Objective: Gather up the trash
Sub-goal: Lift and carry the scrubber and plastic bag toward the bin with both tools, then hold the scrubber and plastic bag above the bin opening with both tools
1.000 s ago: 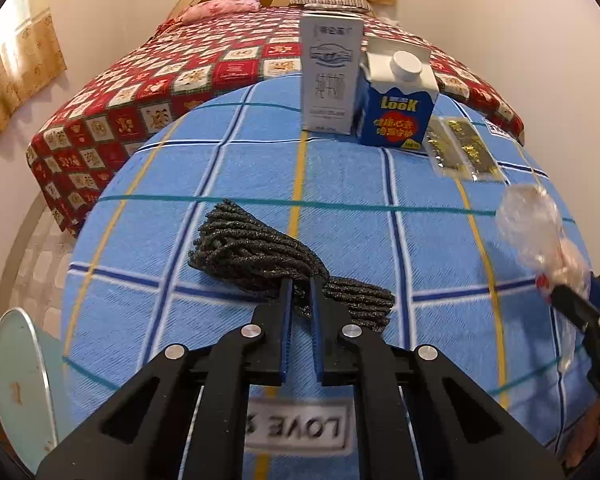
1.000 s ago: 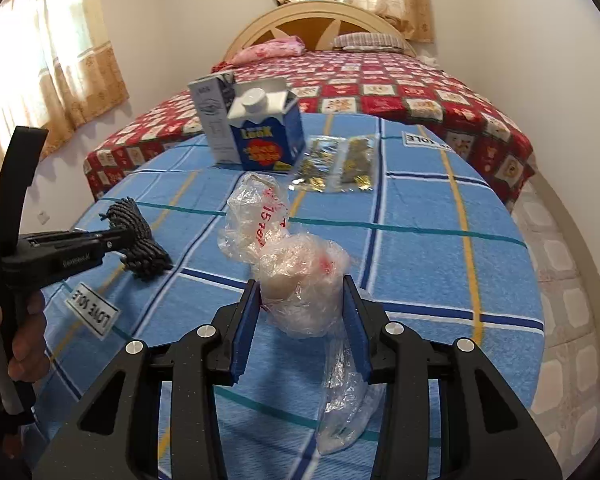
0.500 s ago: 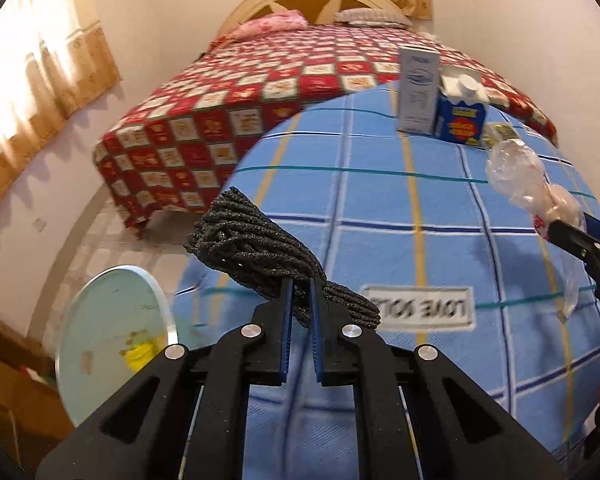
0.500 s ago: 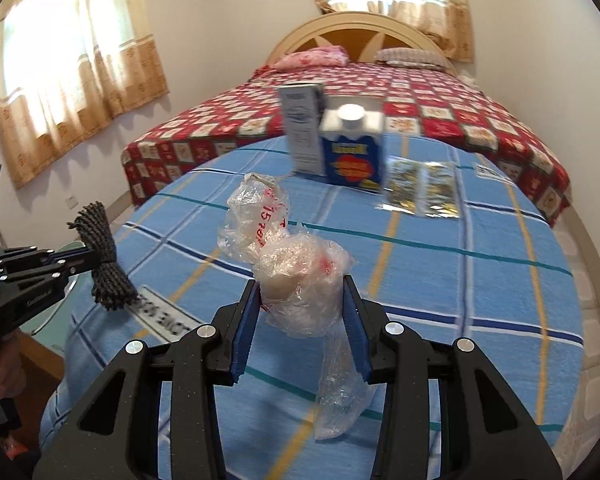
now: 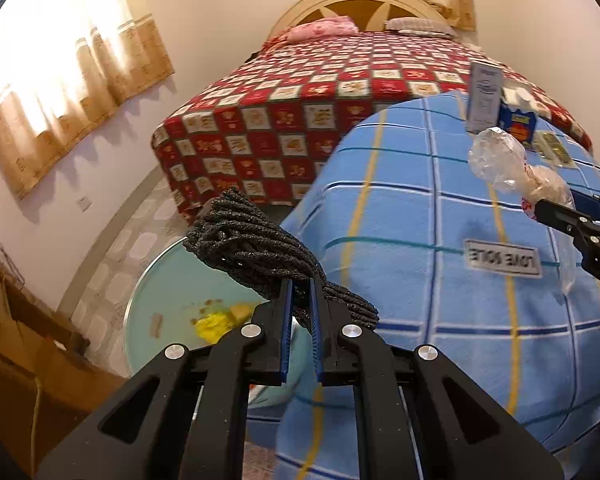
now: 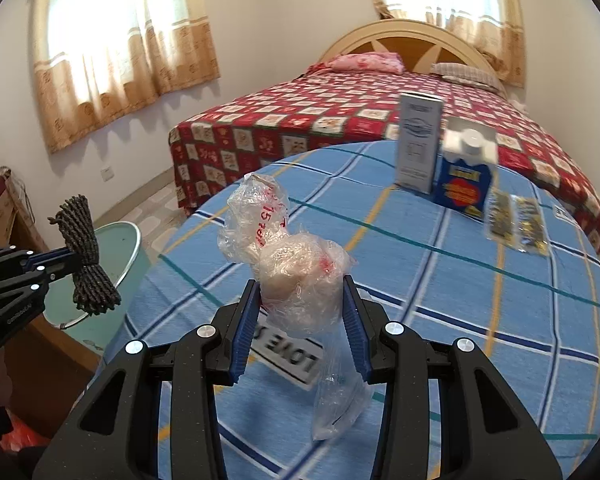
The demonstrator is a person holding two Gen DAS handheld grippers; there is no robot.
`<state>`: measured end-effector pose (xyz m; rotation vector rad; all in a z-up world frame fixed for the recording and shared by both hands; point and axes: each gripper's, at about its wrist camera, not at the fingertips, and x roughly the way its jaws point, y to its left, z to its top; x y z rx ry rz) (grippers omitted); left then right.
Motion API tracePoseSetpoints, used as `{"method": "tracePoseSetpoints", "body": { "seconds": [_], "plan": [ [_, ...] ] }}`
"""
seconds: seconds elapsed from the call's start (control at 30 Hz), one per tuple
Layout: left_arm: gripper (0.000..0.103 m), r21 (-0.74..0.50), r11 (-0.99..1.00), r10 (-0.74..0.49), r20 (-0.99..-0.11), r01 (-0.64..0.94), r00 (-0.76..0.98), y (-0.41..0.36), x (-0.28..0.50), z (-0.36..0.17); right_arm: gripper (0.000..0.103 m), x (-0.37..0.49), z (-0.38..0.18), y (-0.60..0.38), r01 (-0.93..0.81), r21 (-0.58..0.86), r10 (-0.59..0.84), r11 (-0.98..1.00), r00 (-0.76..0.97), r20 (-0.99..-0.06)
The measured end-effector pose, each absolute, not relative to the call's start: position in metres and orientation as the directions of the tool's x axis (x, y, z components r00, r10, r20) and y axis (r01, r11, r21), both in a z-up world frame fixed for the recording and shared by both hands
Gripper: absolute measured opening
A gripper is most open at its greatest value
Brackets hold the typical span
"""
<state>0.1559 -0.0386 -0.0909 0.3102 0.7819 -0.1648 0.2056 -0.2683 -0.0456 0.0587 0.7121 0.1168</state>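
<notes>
Black rope bundle (image 5: 276,268), pinched by our left gripper (image 5: 300,300) above the green bin (image 5: 168,292), may snag when released, while our right gripper (image 6: 300,312) clamps crumpled clear plastic (image 6: 296,276).

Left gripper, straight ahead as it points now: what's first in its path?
Likely nothing close: the left gripper, shut on the dark rope bundle, points past the pale green bin toward floor and the red checkered bed. Depth unclear.

We see a round desk (image 6: 440,280) under a blue checked cloth with yellow, white and teal lines. On its far side stand a tall grey carton (image 6: 418,148) and, just beside it, a blue carton (image 6: 464,182) with a white cap. Two foil sachets (image 6: 516,222) lie flat next to the blue one. A white label (image 6: 288,354) reading "LOVE" lies near our edge. Beyond the desk stands a bed (image 6: 340,116) with a red patchwork cover and two pillows.
</notes>
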Motion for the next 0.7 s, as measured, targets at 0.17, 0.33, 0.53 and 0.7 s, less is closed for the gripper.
{"method": "tracePoseSetpoints", "body": {
  "seconds": [0.17,0.33,0.53,0.7],
  "plan": [
    [0.008,0.224,0.951,0.011,-0.711,0.212,0.703,-0.01,0.157,-0.092,0.041,0.216,-0.045,-0.242,-0.13,0.068,0.143,0.989,0.745,-0.652],
    [0.008,0.234,0.956,0.045,-0.711,0.175,0.701,0.011,0.158,-0.095,0.041,0.225,-0.046,-0.224,-0.164,0.045,0.153,0.985,0.739,-0.656],
    [0.008,0.239,0.961,0.077,-0.711,0.138,0.699,0.034,0.157,-0.098,0.041,0.231,-0.048,-0.204,-0.195,0.028,0.165,0.98,0.731,-0.662],
    [0.008,0.246,0.962,0.093,-0.71,0.121,0.698,0.046,0.154,-0.099,0.041,0.235,-0.049,-0.193,-0.215,0.017,0.171,0.976,0.725,-0.667]
  ]
}}
